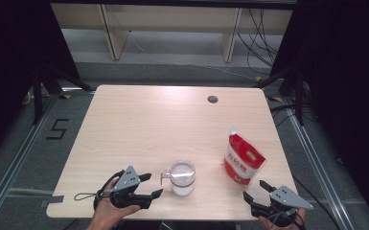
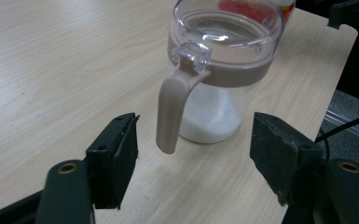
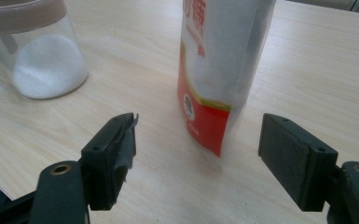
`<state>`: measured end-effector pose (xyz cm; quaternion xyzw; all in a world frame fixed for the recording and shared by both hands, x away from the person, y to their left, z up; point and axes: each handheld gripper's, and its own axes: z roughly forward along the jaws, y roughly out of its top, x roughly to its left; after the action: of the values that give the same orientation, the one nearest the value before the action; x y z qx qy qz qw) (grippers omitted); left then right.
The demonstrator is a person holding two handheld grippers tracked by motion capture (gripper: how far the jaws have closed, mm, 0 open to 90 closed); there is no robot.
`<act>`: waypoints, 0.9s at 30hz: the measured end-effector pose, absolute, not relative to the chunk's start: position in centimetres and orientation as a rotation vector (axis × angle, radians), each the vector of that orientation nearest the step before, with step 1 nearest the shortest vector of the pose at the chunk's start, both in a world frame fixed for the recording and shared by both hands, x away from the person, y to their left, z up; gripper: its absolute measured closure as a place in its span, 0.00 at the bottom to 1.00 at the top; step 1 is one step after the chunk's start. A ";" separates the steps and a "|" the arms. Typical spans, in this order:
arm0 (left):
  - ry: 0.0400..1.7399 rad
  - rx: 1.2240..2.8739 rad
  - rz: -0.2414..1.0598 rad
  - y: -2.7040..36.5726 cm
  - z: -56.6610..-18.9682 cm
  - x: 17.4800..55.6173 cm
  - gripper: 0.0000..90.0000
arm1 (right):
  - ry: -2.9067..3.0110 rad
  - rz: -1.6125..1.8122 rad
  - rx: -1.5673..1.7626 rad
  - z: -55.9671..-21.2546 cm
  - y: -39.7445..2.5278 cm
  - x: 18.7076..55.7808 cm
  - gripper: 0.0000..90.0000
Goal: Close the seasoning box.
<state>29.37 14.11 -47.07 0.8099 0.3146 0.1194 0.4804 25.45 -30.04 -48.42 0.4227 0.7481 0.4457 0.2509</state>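
A clear glass jar [image 1: 182, 177] with a beige collar, a beige handle [image 2: 172, 109] and a clear lid stands near the table's front edge, with white grains in its bottom [image 2: 210, 122]. My left gripper [image 1: 151, 185] is open just left of it, its jaws aimed at the handle with nothing between them. A red and white stand-up pouch [image 1: 242, 159] stands upright to the jar's right. My right gripper [image 1: 258, 189] is open just in front of the pouch [image 3: 217, 70], not touching it. The jar [image 3: 39, 56] shows at the upper left of the right gripper view.
The light wooden table [image 1: 148, 124] has a round cable hole [image 1: 213, 99] near its far edge. Its front edge runs just under both hands. Beyond the table are pale shelf legs [image 1: 112, 33] and loose cables [image 1: 263, 38] on the floor.
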 end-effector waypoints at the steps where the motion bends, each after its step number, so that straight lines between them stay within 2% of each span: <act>1: 0.766 1.965 0.290 14.1 -47.2 29.3 0.34 | 2.038 1.215 1.154 -48.4 -30.0 25.4 0.32; 13: 0.771 2.001 0.287 15.1 -48.1 28.9 0.27 | 2.040 1.210 1.148 -48.4 -30.0 25.5 0.31; 27: 0.777 2.019 0.271 15.2 -48.7 28.2 0.26 | 2.039 1.226 1.162 -48.4 -29.8 25.4 0.31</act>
<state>28.20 15.22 -48.75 0.8212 0.3158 0.1104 0.4623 25.41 -29.84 -48.38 0.4254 0.7468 0.4491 0.2442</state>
